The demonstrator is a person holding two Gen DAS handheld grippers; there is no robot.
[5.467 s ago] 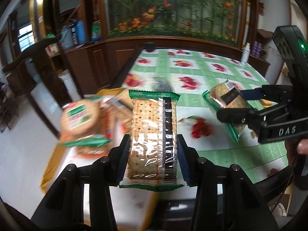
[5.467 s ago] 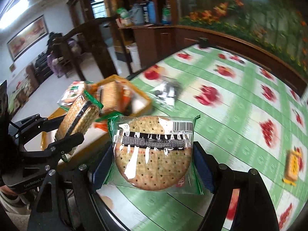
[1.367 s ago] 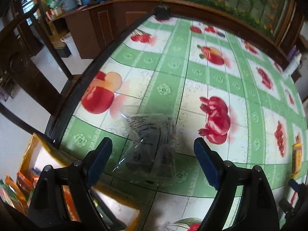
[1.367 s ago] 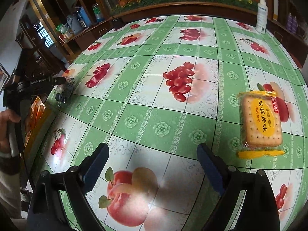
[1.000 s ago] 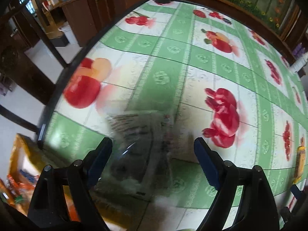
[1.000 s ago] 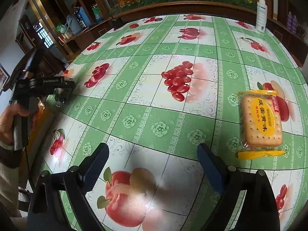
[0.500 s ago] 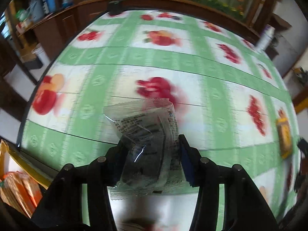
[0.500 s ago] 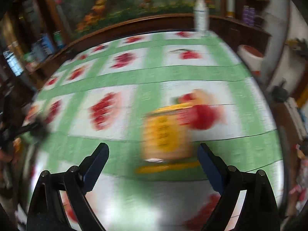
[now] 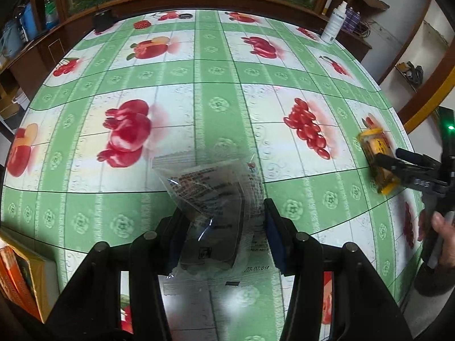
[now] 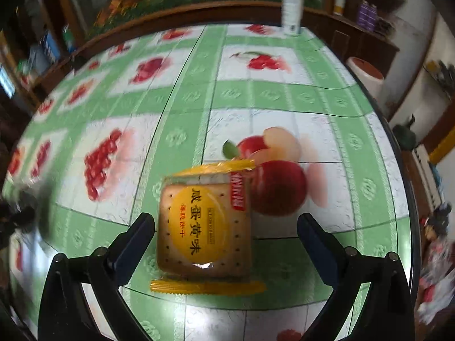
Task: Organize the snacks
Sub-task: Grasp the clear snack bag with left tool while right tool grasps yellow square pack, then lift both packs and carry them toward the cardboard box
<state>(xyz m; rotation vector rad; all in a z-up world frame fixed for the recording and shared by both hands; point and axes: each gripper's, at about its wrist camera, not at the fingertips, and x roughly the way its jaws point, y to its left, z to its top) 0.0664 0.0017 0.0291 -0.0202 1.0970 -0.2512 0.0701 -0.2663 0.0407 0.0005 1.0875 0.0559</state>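
Note:
My left gripper point(image 9: 223, 233) is shut on a clear-wrapped dark snack packet point(image 9: 212, 199), held above the green fruit-print tablecloth point(image 9: 216, 91). A yellow cracker packet point(image 10: 205, 227) lies flat on the cloth between the spread fingers of my right gripper point(image 10: 226, 238); the jaws are opening and neither pad touches the packet. The left wrist view shows that same yellow packet point(image 9: 376, 159) at the table's right edge, with the right gripper point(image 9: 398, 167) reaching over it and a hand point(image 9: 442, 241) on its handle.
A yellow box point(image 9: 25, 272) with orange packets stands at the lower left, below the table edge. A white spray bottle point(image 10: 292, 5) stands at the far right corner of the table. A dark small object point(image 9: 102, 21) sits at the far left edge. Wooden cabinets surround the table.
My left gripper closed on the clear packet and lifted it, swinging rightward. My right gripper travelled to the yellow cracker packet, which now lies between its wider-spread fingers.

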